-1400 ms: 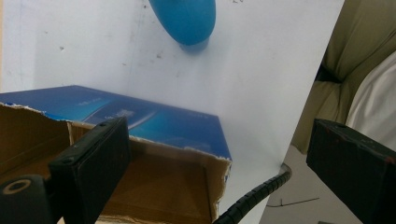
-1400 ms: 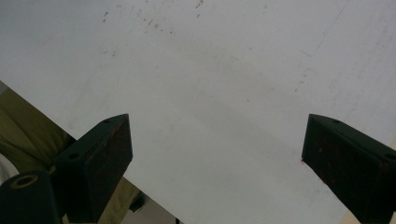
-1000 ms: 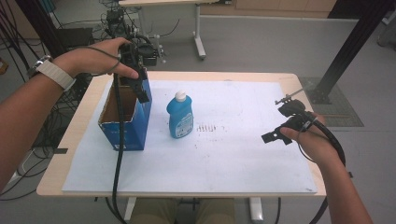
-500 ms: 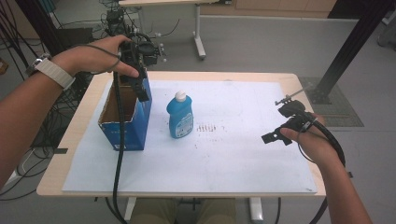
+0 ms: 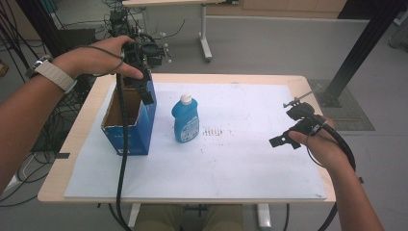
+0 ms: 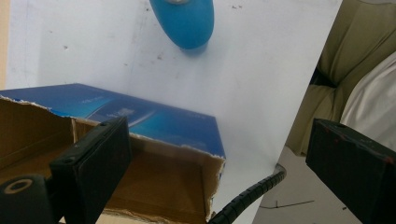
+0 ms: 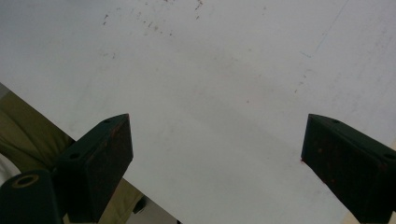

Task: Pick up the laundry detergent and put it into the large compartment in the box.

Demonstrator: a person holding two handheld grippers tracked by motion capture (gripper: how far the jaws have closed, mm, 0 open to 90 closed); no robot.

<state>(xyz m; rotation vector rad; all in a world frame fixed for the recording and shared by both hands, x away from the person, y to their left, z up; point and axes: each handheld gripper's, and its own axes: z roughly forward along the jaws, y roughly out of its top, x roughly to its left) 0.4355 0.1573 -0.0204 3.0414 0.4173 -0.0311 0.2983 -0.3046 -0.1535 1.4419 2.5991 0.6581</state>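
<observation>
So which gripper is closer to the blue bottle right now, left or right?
Left. The left gripper is over the open blue box just beside the blue bottle; the right gripper hangs far across the white sheet.

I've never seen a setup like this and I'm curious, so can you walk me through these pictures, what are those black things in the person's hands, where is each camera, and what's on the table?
A person sits at a table covered by a white sheet, holding a hand-held two-jaw gripper in each hand. No robot is involved.

The high view looks down from above the person's side. The left gripper hangs over the far corner of an open blue cardboard box. The right gripper hovers over bare sheet at the right.

The other two pictures come from cameras riding on the grippers, looking along their black jaws. The left gripper view shows its jaws wide apart, one over the box's open top, with the blue bottle beyond. The right gripper view shows open jaws above the white sheet.

The blue bottle, white-capped, stands upright beside the box. Nothing is held.
</observation>
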